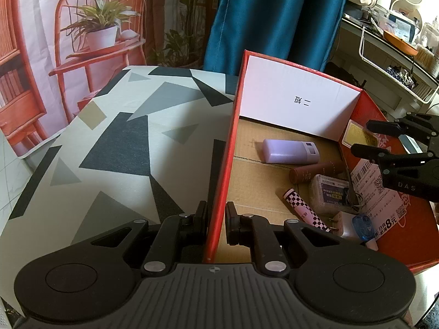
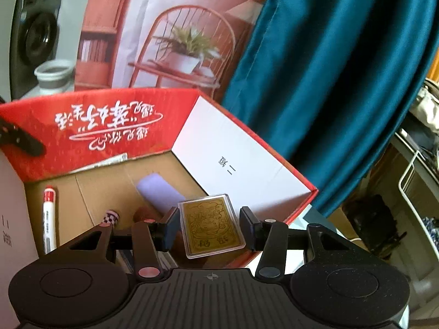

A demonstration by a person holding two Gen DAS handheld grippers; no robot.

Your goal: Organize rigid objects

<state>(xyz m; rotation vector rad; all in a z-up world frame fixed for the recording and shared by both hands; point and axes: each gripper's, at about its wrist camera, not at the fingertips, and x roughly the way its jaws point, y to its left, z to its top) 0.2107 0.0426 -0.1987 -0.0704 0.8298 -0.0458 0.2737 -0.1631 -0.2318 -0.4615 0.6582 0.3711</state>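
An open red cardboard box [image 1: 362, 101] stands on the table. My left gripper [image 1: 216, 212] is shut on the box's upright left flap [image 1: 226, 142]. My right gripper [image 2: 211, 230] is shut on a gold card in a clear case [image 2: 210, 216], held over the box's near right corner. The left wrist view shows that gripper [image 1: 361, 136] with the card [image 1: 355, 134] at the right. Inside lie a purple power bank [image 1: 288, 152], a brown lipstick tube [image 1: 315, 171], a checkered tube [image 1: 304, 209], a clear case [image 1: 332, 193] and a white marker [image 2: 49, 219].
The box sits on a table with a grey geometric cloth [image 1: 123, 150]. A blue curtain [image 2: 329, 82] and a printed chair backdrop [image 1: 96, 27] hang behind. A white wire rack [image 1: 397, 82] with clutter stands to the right. A white charger plug [image 1: 343, 223] lies in the box.
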